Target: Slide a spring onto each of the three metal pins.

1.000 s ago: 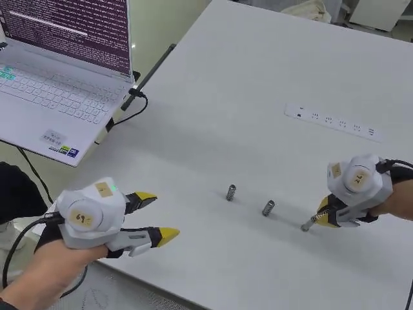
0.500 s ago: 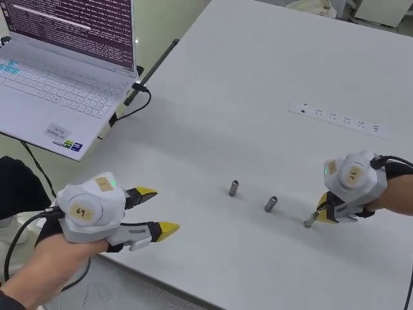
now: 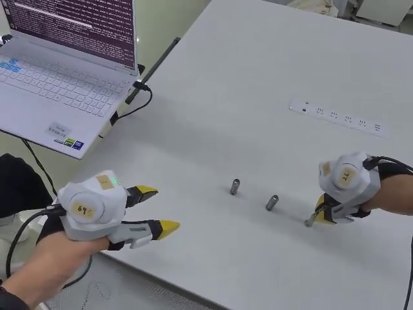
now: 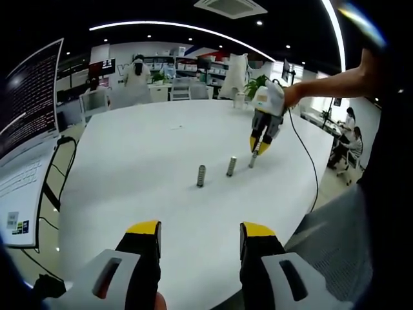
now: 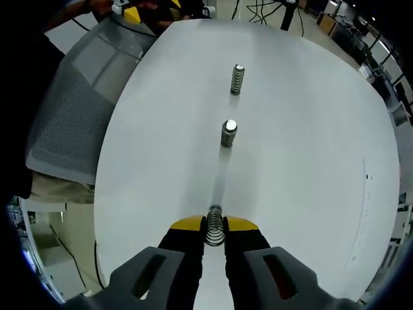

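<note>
The right tongs (image 5: 214, 223) are pinched on a small steel coil spring (image 5: 214, 232), whose lower end is down at the white counter (image 3: 258, 97). The left tongs (image 4: 201, 229) hang wide and empty. Over the last second neither pair has really shifted. The right tongs stay clamped low at the same spot, and the spring looks a little shorter and more upright beneath them. I judge that the third and last fitting is in hand but not finished. Whether a pin sits inside the coils cannot be told.

Just ahead of the right tongs' tips stands a grey metal pin already sleeved in a spring (image 5: 228, 133). Beyond it, in line, is a second sleeved pin (image 5: 237, 79); both are apart from the tongs. The left tongs hover over the counter's near edge, well left of the row. Bare surface lies all round the right tongs. A white power strip (image 3: 339, 118) lies well beyond them, and a silver laptop (image 3: 64, 77) sits far beyond the left tongs.
</note>
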{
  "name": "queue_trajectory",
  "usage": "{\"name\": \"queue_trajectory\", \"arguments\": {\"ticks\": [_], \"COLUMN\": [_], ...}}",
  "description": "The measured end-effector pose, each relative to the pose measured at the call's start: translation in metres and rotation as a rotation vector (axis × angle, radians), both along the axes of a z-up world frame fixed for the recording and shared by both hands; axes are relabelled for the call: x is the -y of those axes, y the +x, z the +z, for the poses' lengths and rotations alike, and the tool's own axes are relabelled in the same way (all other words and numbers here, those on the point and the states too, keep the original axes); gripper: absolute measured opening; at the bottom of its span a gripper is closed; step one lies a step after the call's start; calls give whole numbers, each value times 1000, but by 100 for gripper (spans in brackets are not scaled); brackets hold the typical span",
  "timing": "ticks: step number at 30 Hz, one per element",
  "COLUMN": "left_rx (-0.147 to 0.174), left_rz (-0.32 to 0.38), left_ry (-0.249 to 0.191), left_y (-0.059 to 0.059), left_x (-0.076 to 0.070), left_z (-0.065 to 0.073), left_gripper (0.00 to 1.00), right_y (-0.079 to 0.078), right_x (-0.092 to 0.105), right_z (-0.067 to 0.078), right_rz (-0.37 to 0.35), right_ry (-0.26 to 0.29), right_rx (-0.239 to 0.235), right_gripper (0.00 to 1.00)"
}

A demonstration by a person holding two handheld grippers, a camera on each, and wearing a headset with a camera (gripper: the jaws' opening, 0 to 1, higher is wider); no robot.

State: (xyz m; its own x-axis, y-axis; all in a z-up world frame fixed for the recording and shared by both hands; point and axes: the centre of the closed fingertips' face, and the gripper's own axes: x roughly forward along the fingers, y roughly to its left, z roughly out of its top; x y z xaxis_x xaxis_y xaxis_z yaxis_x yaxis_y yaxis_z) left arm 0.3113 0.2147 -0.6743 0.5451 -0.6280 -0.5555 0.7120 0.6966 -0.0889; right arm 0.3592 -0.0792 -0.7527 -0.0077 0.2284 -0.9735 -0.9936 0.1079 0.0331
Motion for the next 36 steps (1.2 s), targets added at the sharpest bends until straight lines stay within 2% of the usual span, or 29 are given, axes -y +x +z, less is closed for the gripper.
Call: {"name": "queue_trajectory", "arguments": {"ticks": [22,36], "left_rx": [-4,-4], "left_rz": [4,2], "left_ry": [8,7], "left_y": [1,2], "left_x": [-2,-2], "left_z": [-1,0], "left_gripper": [43,43], "right_y": [1,2], "right_x": [-4,-3], "right_z": [-15,-30], "right_rz": [-1,-16], "right_ry": [-28,-41], "right_rx": [-4,-10], "right_gripper": [9,9]}}
